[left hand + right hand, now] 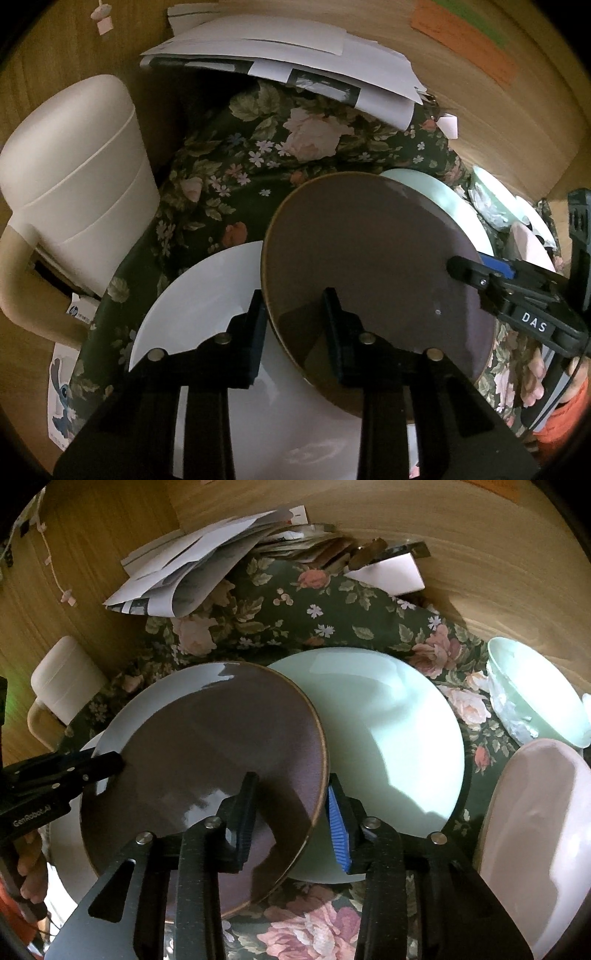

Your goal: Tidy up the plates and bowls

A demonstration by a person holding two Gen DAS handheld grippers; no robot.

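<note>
Brown plate (pixel 207 760) is straddled at opposite rims by both parted grippers, left gripper (pixel 295 328) and right gripper (pixel 291 812), apparently steadying it between white plate (pixel 199 295) and green plate (pixel 388 731).

L hand-held gripper (pixel 295 332) astride brown plate (pixel 369 266) rim | white plate (pixel 207 295) below

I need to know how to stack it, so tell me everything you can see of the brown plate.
The brown plate is round, glossy dark brown, seemingly glazed ceramic, with a thin golden rim and an empty face. It is tilted, one side overlapping the white plate, the other the pale green plate. The left gripper straddles its rim on one side and the right gripper on the opposite side, jaws apart; whether the pads press it is unclear.
</note>
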